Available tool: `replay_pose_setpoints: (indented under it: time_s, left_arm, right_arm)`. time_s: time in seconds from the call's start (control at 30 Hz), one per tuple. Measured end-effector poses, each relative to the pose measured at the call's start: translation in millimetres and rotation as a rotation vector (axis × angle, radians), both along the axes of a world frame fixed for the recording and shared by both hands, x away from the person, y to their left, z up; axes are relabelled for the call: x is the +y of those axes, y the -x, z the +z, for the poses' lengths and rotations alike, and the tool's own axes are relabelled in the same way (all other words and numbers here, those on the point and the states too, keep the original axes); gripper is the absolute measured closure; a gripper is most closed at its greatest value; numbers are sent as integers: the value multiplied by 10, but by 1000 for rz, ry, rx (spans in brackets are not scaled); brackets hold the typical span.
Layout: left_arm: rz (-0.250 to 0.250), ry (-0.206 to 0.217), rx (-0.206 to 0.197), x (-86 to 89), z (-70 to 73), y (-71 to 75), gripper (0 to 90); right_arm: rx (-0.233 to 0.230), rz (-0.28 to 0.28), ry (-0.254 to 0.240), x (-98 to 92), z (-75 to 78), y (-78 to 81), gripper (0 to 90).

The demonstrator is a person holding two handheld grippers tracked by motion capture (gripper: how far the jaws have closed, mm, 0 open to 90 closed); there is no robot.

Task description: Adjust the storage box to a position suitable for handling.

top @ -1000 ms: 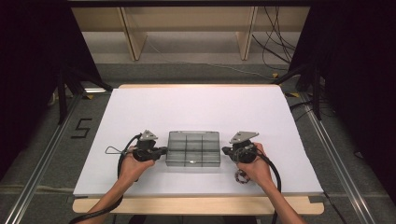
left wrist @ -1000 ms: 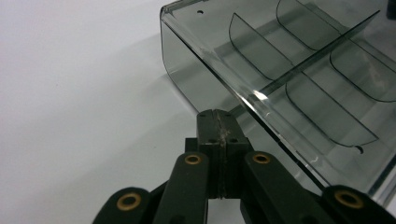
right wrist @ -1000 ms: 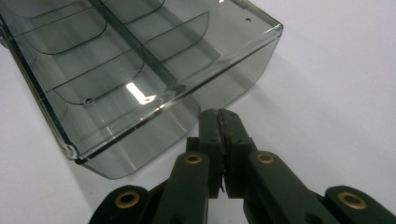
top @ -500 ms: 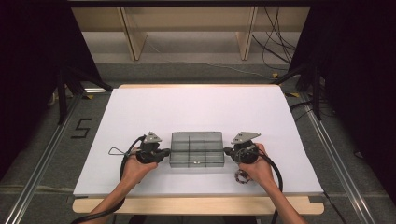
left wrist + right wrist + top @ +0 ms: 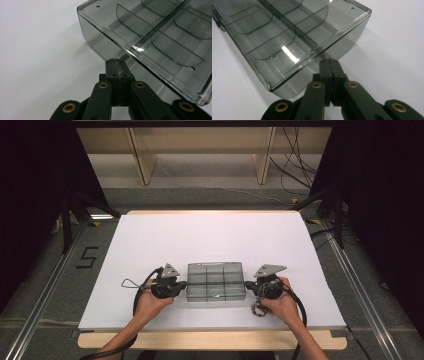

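In the high view, a smoky clear compartment box lies low and centre on the white surface, the left gripper at its left end and the right gripper at its right end. In the left gripper view, the black fingers are pressed together, empty, tips at the box's side wall at right. In the right gripper view, the fingers are likewise closed and empty, against the wall at upper left.

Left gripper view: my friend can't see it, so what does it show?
A clear, smoky-grey plastic box with curved dividers inside lies on a plain white table. The left gripper, with two black jaws shut tight together, points its tip at the box's near side wall, right at it; whether they touch is unclear.
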State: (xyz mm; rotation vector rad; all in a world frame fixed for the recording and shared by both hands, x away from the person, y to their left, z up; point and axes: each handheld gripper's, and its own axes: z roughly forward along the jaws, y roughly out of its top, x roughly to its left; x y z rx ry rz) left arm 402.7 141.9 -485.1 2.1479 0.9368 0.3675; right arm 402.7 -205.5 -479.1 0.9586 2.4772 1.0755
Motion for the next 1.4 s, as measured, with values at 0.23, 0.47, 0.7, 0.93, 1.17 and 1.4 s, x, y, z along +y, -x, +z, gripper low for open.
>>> replay_pose_setpoints:
  time_s: [0.23, 0.47, 0.7, 0.93, 1.17, 1.4]
  left_arm:
    - [-6, 6, -2, -59, 4, 57, 894]
    - [-26, -4, -10, -102, 11, 91, 894]
    - [-36, -4, -12, -102, 10, 87, 890]
    - [-27, -11, -6, -1, 11, 73, 686]
    - [-11, -1, 9, 108, 30, 132, 608]
    - [9, 48, 21, 215, 81, 266, 490]
  right_arm:
    - [-17, -2, 6, -48, -3, 57, 900]
    - [-12, -5, 12, -88, 4, 81, 900]
    - [-16, -19, 12, -103, 4, 100, 900]
    - [-22, -31, 23, -138, 27, 96, 867]
    - [-43, -68, 15, -256, 51, 100, 844]
    - [-33, -89, -15, -285, 78, 176, 787]
